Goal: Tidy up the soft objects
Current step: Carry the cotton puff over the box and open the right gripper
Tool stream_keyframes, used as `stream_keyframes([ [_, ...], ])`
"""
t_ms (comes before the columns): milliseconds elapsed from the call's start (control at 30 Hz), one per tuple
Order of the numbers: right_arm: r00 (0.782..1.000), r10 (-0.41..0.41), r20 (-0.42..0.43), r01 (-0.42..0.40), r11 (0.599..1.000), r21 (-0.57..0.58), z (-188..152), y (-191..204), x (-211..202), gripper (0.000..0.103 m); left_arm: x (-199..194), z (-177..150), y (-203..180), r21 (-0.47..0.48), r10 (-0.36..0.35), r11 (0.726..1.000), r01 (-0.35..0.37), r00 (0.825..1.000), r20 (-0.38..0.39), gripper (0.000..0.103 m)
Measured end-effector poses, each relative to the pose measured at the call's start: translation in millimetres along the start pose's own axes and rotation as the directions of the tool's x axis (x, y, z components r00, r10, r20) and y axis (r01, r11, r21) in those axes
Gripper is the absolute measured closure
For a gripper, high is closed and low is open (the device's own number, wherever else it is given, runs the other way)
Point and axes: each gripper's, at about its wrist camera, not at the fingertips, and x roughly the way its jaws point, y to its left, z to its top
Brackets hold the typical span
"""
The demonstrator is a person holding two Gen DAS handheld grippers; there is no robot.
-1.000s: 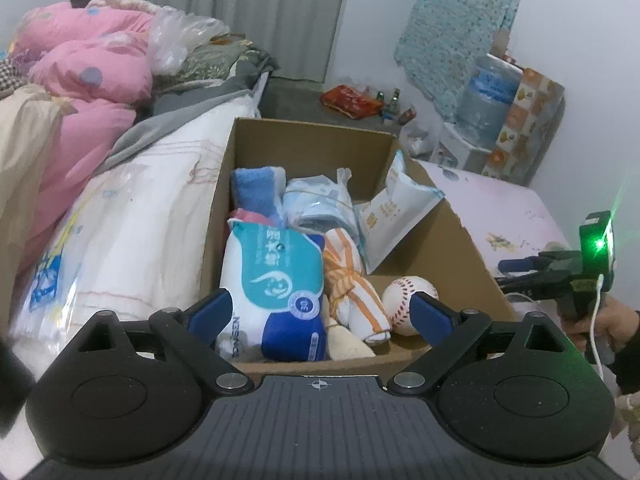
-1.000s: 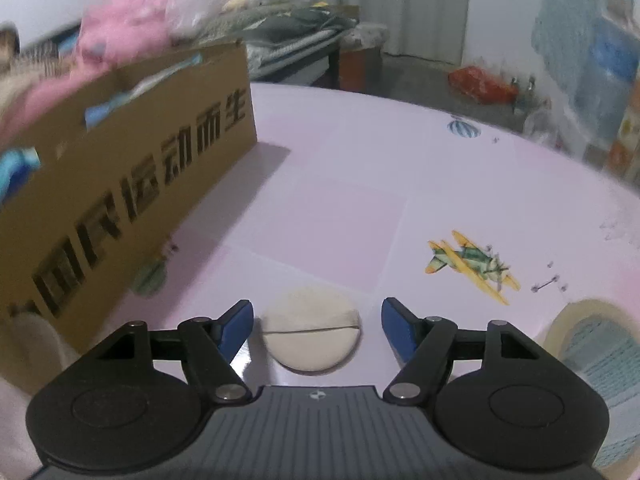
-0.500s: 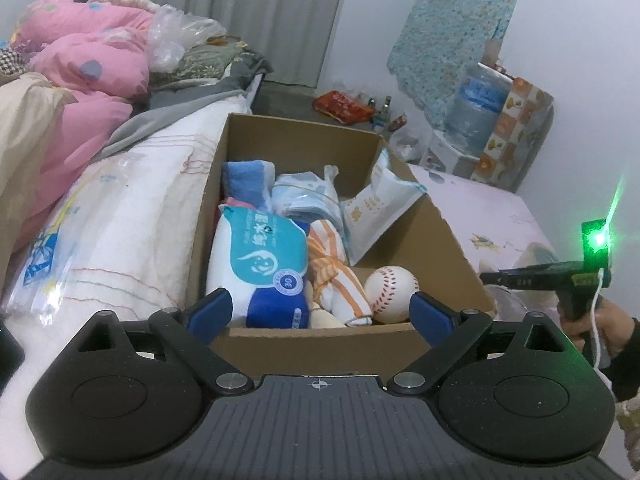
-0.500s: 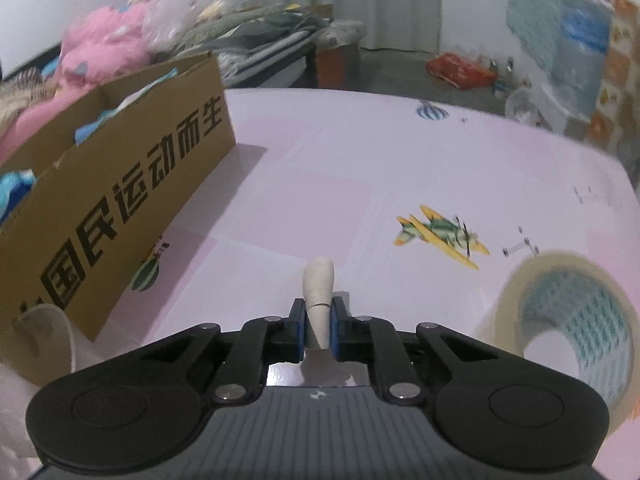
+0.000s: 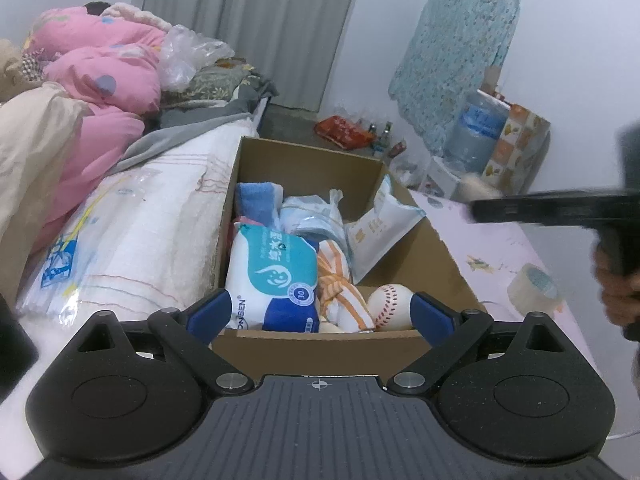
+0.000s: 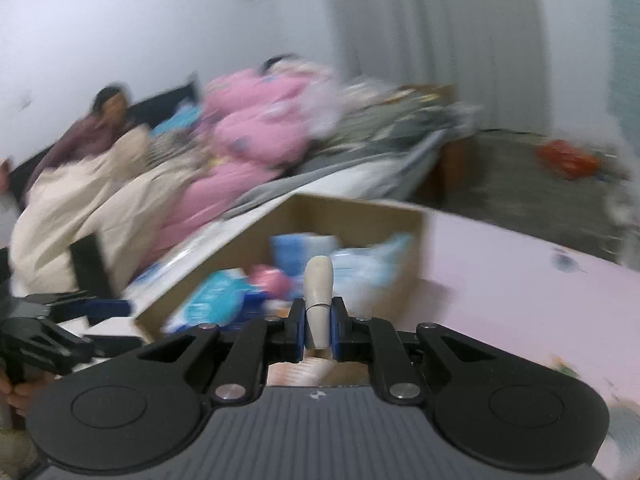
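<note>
Pink tabletop [image 6: 520, 280]: right hand-held gripper [image 6: 318, 320] pinches soft round puff [image 6: 318, 284].

Grey curtains [image 5: 256, 28] are hanging floor-length against the pale wall [image 5: 568, 40], and a bed [image 5: 152, 216] along the left is lying heaped with pink quilts [image 5: 100, 80] and grey bedding. A patterned blue cloth [image 5: 452, 64] is draping over the far corner beside a water jug [image 5: 476, 136], while a pink-topped table [image 5: 516, 264] is standing at right.

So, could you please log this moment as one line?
right gripper: shut on puff, near box | left gripper: open, facing box | phase: carrying
</note>
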Motion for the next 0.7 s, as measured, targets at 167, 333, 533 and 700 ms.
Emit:
stream_keyframes([
  [167, 0.981, -0.071, -0.182, 0.039, 0.984, -0.173, 23.0, 39.1, 77.8, 0.041, -6.6, -1.7, 6.4, -0.018, -0.006, 1.000, 0.006, 1.000, 0.016, 0.005],
  [333, 0.914, -0.281, -0.292, 0.160, 0.913, -0.376, 16.9, 59.2, 143.5, 0.038, -11.6, -1.9, 15.7, -0.046, -0.012, 0.999, 0.013, 1.000, 0.028, 0.005],
  [533, 0.878, -0.373, -0.299, 0.199, 0.854, -0.480, 3.8, 69.3, 150.6, 0.018, -16.3, -2.8, 20.1, -0.053, -0.029, 0.998, 0.032, 0.998, 0.048, 0.004],
  [700, 0.897, -0.366, -0.249, 0.225, 0.861, -0.456, 11.4, 69.9, 129.0, 0.015, -17.4, -3.4, 23.3, -0.069, -0.035, 0.997, 0.038, 0.998, 0.044, 0.004],
])
